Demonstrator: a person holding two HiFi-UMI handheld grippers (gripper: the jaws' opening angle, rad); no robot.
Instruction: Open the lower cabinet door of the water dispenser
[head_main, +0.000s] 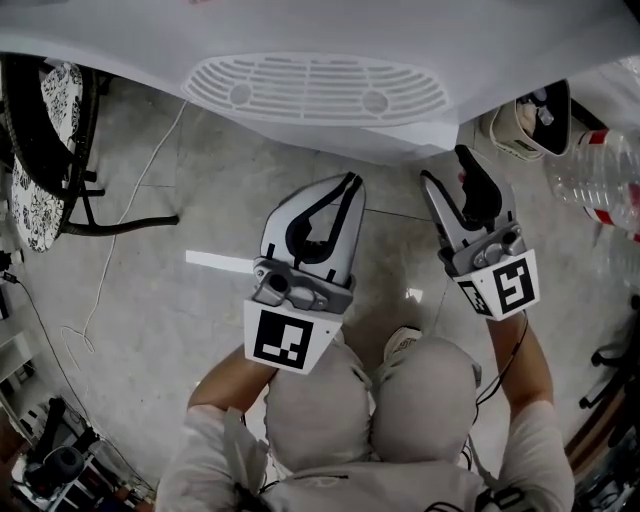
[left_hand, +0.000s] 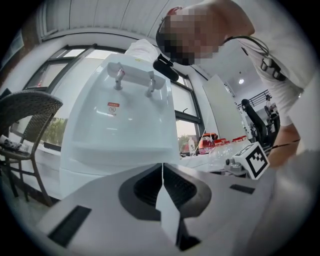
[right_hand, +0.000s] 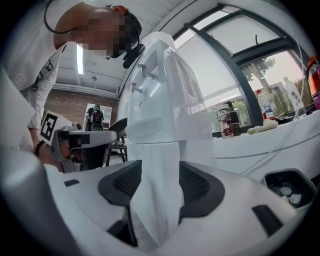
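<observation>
A dark chair (head_main: 88, 205) with a floral cushion (head_main: 35, 195) stands left; a white cable (head_main: 148, 170) trails over the tiled floor (head_main: 220, 200); a clear bottle (head_main: 600, 170) lies right.

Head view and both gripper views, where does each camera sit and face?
Head view: on the person's head, steeply down onto the water dispenser; knees, forearms, left hand-held gripper, right hand-held gripper.
Left gripper view: on the left one, facing the dispenser's front; shut jaws, torso.
Right gripper view: on the right one, facing the dispenser's corner; open jaws, torso.
All three share the dispenser.
</observation>
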